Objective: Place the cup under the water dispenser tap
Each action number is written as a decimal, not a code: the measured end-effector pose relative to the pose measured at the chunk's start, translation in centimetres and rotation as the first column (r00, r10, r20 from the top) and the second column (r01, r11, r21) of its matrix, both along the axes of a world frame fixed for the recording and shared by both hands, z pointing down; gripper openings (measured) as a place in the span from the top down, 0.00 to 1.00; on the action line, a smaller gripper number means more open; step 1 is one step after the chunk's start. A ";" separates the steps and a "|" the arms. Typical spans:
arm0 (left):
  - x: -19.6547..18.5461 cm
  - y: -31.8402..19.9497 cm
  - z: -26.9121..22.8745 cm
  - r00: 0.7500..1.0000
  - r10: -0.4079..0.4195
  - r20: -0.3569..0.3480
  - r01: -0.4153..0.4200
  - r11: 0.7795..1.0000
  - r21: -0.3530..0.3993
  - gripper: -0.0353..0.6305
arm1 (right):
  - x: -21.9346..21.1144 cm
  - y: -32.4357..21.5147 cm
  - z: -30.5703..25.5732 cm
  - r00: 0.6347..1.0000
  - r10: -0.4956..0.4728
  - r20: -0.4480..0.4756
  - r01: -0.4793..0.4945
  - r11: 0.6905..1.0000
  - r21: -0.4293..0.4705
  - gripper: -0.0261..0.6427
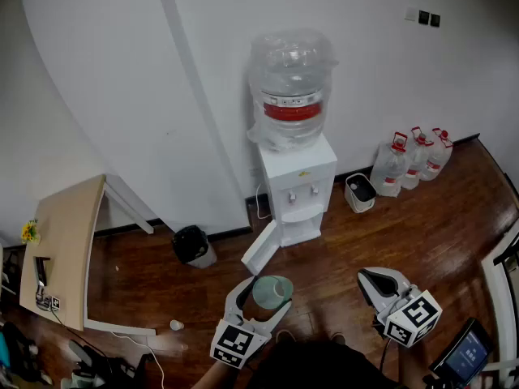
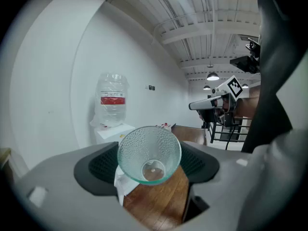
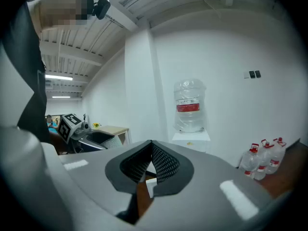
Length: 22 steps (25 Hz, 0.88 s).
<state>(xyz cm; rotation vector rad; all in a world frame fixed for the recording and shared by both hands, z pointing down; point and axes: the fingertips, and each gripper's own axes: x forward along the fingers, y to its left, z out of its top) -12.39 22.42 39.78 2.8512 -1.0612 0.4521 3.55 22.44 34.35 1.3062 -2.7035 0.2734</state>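
The step in hand, as I judge it, is the carry: the cup is gripped but well short of the dispenser. At the left, the left claw (image 1: 265,298) is clamped on the cup (image 1: 272,289), a clear, pebbled glass. It sits between the two wide-set pads with its mouth up and nothing in it. It hangs over the wooden floor, well apart from the water dispenser (image 1: 297,186) ahead.

To do this well, hold the squeeze steady and avoid jerks, since a smooth, tapered glass can slip in the pads. Keep the mouth level on the way in.

The approach needs care low down. A black bin (image 1: 193,245) stands left of the dispenser's foot, and the white cabinet door (image 1: 261,248) stands open toward the person. The cup should therefore go in above the door and straight at the front panel.

The two taps (image 1: 293,194) sit over a shallow recess with a drip tray (image 1: 301,214). I cannot tell which tap is meant, so pick one and bring the rim in below it without knocking the spout. Set the base flat on the tray before parting the jaws.

Further right, the right claw (image 1: 375,280) has its jaws together on nothing and is best left out of the way. The spare bottles (image 1: 409,160) by the wall play no part.
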 end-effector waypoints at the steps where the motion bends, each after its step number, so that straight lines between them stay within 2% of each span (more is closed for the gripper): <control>1: -0.3 -0.2 0.0 1.000 0.003 -0.002 -0.003 1.000 0.001 0.53 | -0.4 -0.2 0.0 1.000 0.002 -0.001 -0.002 1.000 0.001 0.96; 14: -4.1 -3.2 2.2 0.997 0.076 -0.011 -0.076 0.997 -0.010 0.53 | -4.3 -1.6 1.1 0.998 0.068 -0.009 -0.068 0.998 -0.020 0.96; 22: -3.2 -6.5 3.3 0.997 0.080 0.002 -0.080 0.996 -0.035 0.53 | -3.6 -5.3 1.9 0.998 0.066 0.002 -0.066 0.997 -0.034 0.96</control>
